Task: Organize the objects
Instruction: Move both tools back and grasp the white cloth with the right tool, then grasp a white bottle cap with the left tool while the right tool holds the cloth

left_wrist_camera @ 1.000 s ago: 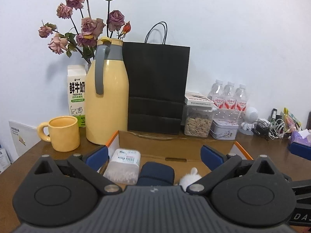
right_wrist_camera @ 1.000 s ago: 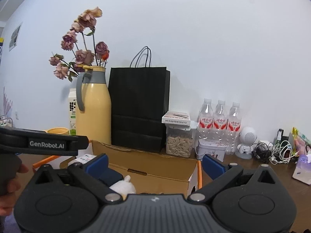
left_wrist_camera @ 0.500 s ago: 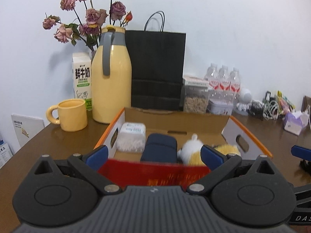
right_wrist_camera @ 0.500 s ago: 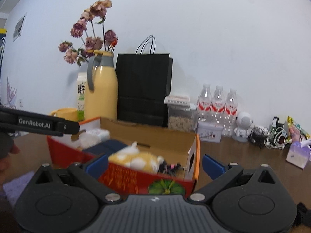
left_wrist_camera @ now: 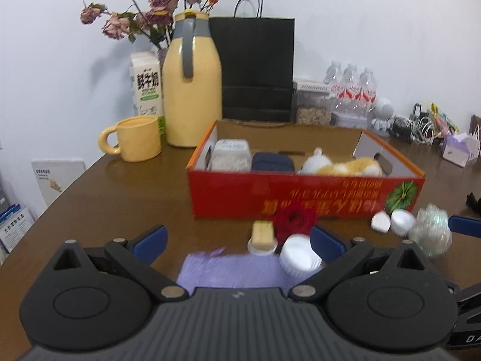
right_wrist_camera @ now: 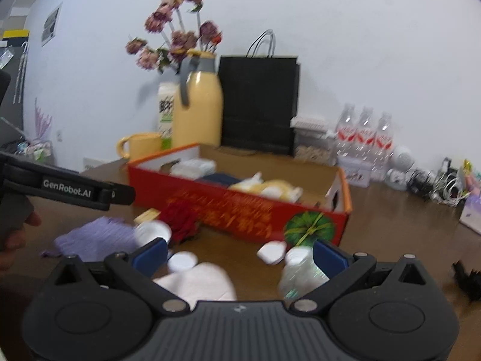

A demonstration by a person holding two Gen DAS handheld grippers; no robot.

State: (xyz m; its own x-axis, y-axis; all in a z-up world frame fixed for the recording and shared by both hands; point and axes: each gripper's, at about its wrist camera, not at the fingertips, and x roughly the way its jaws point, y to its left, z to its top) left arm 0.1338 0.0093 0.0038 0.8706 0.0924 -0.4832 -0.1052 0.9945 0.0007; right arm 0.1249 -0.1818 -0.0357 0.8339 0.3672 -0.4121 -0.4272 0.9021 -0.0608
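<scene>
The red cardboard box (left_wrist_camera: 303, 194) with orange rims sits mid-surface, already holding a white packet (left_wrist_camera: 231, 155), a dark blue pouch (left_wrist_camera: 272, 162) and a yellow-and-white plush toy (left_wrist_camera: 339, 164), presumably the collecting bin. Loose items lie just before it: a lilac cloth (left_wrist_camera: 228, 272), red fabric rose (left_wrist_camera: 294, 218), white caps (left_wrist_camera: 390, 221) and a clear crinkled bottle (right_wrist_camera: 303, 273). Both left tongs (left_wrist_camera: 237, 242) and right tongs (right_wrist_camera: 239, 254) hang spread and empty (frames blurred). The crowded rose and caps could hinder a clean grab.
</scene>
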